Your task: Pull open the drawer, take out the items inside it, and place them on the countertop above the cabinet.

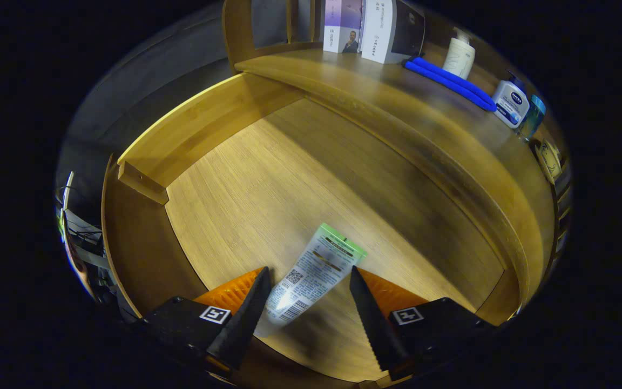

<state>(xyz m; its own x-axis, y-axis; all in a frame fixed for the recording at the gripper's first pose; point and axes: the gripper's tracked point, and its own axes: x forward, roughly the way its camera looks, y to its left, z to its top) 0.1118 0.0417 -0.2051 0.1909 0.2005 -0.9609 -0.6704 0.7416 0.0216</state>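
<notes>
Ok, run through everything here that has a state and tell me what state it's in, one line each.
drawer: pulled open, wooden floor showing.
tube: lying flat on the drawer floor, between the fingers.
hand-held gripper: open, one finger each side of the tube, whether they touch it unclear.
countertop: above the drawer, carrying items.
pump bottle: upright on the countertop.
blue object: lying flat on the countertop.

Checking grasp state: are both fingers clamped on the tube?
No: the gripper stands open around the tube in the drawer, a gap showing at one finger.
</notes>
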